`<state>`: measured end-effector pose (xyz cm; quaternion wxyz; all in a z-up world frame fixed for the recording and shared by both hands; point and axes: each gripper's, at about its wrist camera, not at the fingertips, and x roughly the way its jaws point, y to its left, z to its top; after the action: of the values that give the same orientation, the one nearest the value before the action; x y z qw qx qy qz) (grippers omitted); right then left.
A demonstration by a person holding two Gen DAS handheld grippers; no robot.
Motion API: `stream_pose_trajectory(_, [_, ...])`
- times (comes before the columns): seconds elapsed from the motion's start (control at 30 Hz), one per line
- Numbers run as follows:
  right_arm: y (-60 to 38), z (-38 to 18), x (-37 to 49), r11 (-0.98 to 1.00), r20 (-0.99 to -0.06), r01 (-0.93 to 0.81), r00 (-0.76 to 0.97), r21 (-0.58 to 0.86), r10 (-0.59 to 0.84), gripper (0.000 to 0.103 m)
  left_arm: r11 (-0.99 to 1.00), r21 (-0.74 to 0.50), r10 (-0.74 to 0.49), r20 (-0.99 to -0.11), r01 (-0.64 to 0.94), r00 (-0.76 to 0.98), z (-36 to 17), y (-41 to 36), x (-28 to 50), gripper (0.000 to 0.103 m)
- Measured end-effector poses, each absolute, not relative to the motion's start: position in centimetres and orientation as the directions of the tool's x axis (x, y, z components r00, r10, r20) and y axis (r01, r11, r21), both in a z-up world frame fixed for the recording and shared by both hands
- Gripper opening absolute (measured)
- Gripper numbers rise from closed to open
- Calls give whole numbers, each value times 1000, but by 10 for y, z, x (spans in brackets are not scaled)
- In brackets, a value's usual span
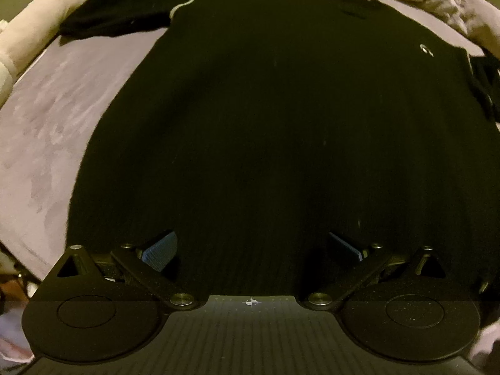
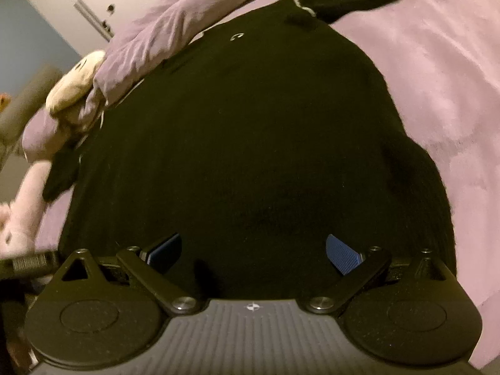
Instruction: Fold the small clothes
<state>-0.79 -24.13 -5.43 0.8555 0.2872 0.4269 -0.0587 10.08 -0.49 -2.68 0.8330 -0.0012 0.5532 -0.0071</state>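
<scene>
A black shirt (image 1: 265, 118) lies flat on the lilac bedsheet (image 1: 47, 118), its length running straight away from me, collar farthest. My left gripper (image 1: 251, 248) and right gripper (image 2: 253, 251) hover over its near hem, both spread wide, holding nothing, about equally close.

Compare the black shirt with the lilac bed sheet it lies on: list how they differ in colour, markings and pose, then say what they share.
The black shirt is very dark; the lilac bed sheet is pale. The shirt carries a thin white seam line and a small white logo; the sheet shows only faint mottling. The shirt lies on top, spread out with sleeves to the sides; the sheet lies underneath and reaches beyond the shirt's edges. Both are soft fabric lying fairly flat.
</scene>
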Motion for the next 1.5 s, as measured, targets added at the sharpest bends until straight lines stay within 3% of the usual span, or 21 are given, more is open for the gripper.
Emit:
stream_pose_trajectory(0.23, [-204, -48, 9, 974, -846, 132, 525, 181, 86, 99, 999, 21, 36, -898, -40, 439, -32, -10, 128, 103])
stream_pose_trajectory(0.33, [-240, -25, 8, 922, -750, 101, 618, 375, 237, 99, 998, 49, 67, -876, -50, 477, -31, -16, 144, 103])
stream_pose_trajectory(0.4, [-288, -4, 10, 869, -639, 131, 731, 477, 241, 99, 998, 51, 67, -861, -46, 503, -29, -23, 156, 103])
stream_pose_trajectory(0.57, [-438, 11, 31, 724, -458, 341, 888, 600, -38, 98, 998, -22, 18, -815, -62, 579, -31, -43, 189, 103])
stream_pose_trajectory(0.7, [-552, -17, 59, 482, -466, 494, 865, 724, -187, 78, 994, -51, 22, -763, -94, 646, -47, -55, 213, 103])
stream_pose_trajectory(0.83, [-625, -49, 84, 308, -463, 526, 848, 793, -258, 75, 992, -57, 33, -729, -109, 684, -67, -57, 218, 103])
stream_pose_trajectory(0.97, [-659, -77, 111, 260, -477, 551, 827, 793, -298, 68, 993, -64, 38, -644, -103, 764, -78, -52, 208, 103])
stream_pose_trajectory(1.03, [-665, -82, 126, 282, -487, 569, 816, 773, -312, 52, 994, -54, 45, -616, -100, 786, -84, -52, 207, 103])
stream_pose_trajectory(1.07, [-669, -83, 132, 297, -482, 568, 817, 767, -317, 50, 993, -57, 45, -608, -100, 792, -85, -52, 206, 103])
stream_pose_trajectory(1.33, [-686, -98, 159, 199, -425, 531, 811, 824, -403, 47, 992, -82, 29, -594, -97, 804, -85, -48, 202, 103])
stream_pose_trajectory(1.37, [-687, -99, 162, 205, -425, 531, 812, 822, -401, 43, 992, -83, 28, -594, -96, 804, -85, -48, 202, 103])
stream_pose_trajectory(1.43, [-689, -97, 167, 224, -445, 553, 805, 802, -392, 10, 992, -81, 30, -594, -97, 804, -85, -48, 202, 103])
stream_pose_trajectory(1.5, [-691, -95, 169, 237, -470, 570, 802, 787, -368, 10, 992, -83, 29, -595, -96, 803, -85, -48, 202, 103])
